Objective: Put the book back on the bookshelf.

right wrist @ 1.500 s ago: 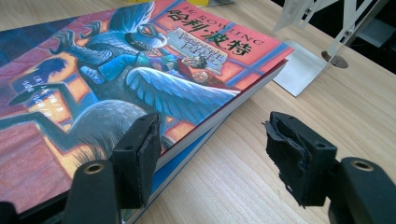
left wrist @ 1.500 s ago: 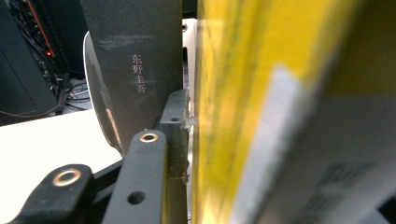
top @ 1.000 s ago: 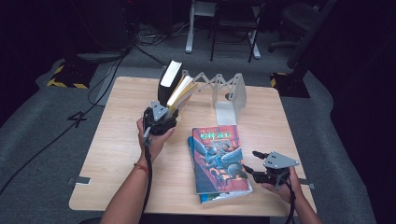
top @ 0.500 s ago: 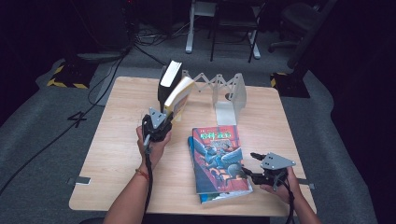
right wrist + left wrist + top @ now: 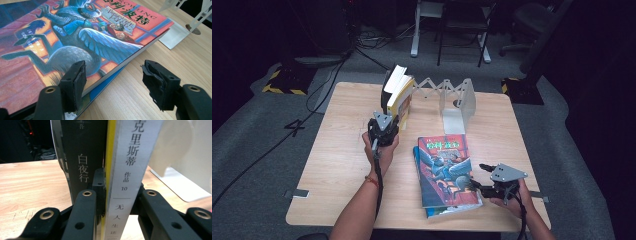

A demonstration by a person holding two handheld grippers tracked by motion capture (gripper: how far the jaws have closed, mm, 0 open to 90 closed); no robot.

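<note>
The wooden table (image 5: 337,150) has open room at nine o'clock. The white bookend rack (image 5: 457,102) stands at twelve. The yellow-edged white book (image 5: 132,170) leans upright beside the black book (image 5: 82,165). The left gripper (image 5: 117,202), its jaws just closed, pinches the white book's spine; it should lift straight, clear of its neighbour. The right gripper (image 5: 115,80) straddles the flat picture-cover book's (image 5: 75,37) corner at five o'clock, jaws apart.

My table (image 5: 337,165) is light wood, a square top on grey carpet. Toward its far edge stands a white folding book rack (image 5: 457,102), with two upright books (image 5: 398,95) leaning at its left end. Nearer me, two illustrated books (image 5: 444,172) lie stacked flat, a blue one under the red.
</note>
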